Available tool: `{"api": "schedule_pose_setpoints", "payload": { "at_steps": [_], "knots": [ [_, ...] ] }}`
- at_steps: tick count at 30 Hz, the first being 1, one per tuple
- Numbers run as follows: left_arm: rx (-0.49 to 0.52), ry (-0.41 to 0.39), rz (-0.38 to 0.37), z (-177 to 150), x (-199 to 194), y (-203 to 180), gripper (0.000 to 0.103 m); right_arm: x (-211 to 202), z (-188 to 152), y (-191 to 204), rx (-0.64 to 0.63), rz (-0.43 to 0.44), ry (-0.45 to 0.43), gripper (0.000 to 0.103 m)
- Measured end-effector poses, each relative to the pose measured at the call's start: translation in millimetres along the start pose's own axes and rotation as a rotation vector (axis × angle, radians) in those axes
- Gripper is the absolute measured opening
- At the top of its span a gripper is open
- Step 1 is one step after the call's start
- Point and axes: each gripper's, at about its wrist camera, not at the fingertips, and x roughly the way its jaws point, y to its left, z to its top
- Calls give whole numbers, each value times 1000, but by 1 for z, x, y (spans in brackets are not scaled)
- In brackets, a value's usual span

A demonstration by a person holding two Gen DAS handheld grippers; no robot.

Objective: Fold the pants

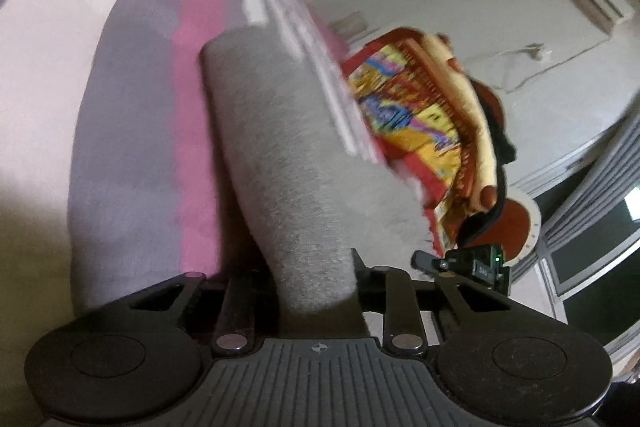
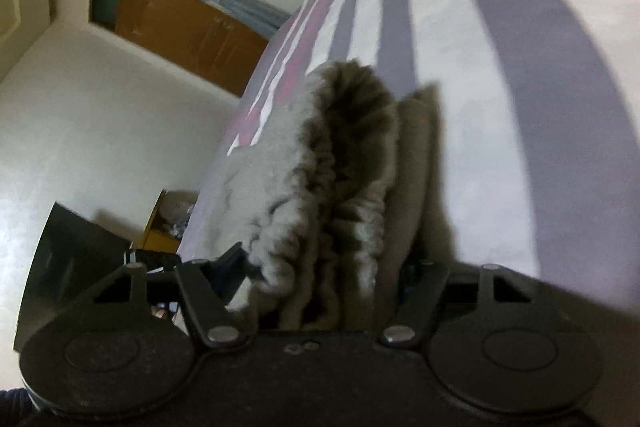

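Though gathered, pants (image 2: 344, 187) within right claw (image 2: 328, 283)

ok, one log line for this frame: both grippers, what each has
left gripper: shut on grey pants leg | right gripper: closed on bunched waistband | surface: striped bed sheet | fold: not yet done

left wrist view: looks along the left gripper (image 1: 316, 279), close over the grey pants (image 1: 280, 155), tilted toward the wall.
right wrist view: close behind the right gripper (image 2: 324, 283), facing up the striped bed (image 2: 500, 87).
shared: pants, bed.
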Motion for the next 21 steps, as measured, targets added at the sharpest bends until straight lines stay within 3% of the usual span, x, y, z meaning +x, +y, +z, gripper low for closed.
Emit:
{"api": "schedule_pose_setpoints", "payload": {
  "at_steps": [5,11,16,21],
  "knots": [
    [63,-77,-35,37,-14,-24,25,-8,20,36,-90,30,1,51],
    [99,-162,-8,105,-33,-30,25,14,84,67,-154,57,-28,50],
    [87,-199,43,145,-40,-11,25,56,134,76,-171,50,-17,50],
    [73,-184,99,162,-39,22,25,96,148,71,-188,22,38,50]
  ]
}}
